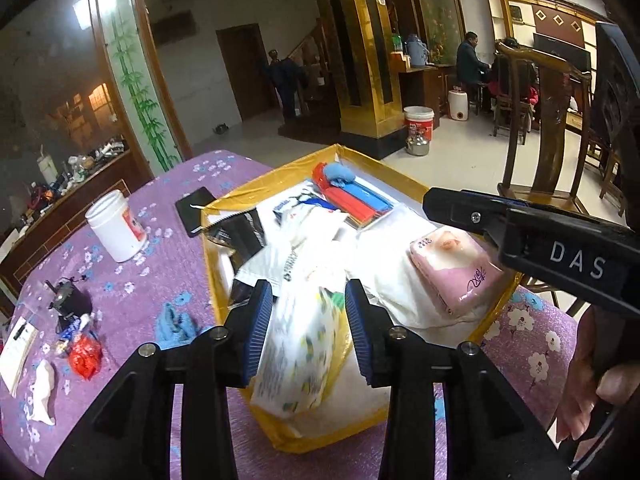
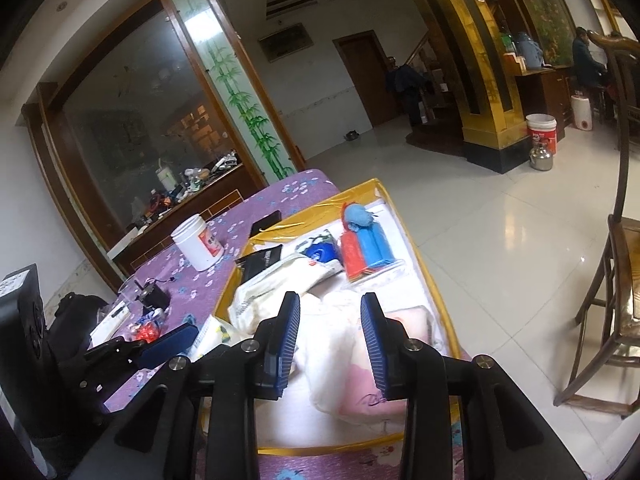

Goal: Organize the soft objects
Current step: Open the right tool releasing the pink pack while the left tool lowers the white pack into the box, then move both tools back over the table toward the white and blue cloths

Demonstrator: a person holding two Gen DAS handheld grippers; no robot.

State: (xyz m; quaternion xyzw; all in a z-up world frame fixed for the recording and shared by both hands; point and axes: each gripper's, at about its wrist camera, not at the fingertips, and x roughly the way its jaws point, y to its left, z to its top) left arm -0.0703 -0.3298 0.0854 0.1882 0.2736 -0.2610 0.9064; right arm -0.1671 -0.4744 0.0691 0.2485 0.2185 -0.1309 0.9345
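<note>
Left claw (image 1: 309, 300) straddles a patterned tissue pack (image 1: 298, 344), pads apart; right claw (image 2: 330, 320) parted, stamped "DAS".

The big white letters "DAS" stand on the black side of the right gripper (image 1: 440, 200), seen from the left wrist camera. The pink tissue pack (image 1: 456, 268) has dark handwriting-style marks on it, too curly to read. The white jar (image 1: 116, 226) has a red label, and the white bucket (image 1: 419, 122) has red print, both too small to read.
</note>
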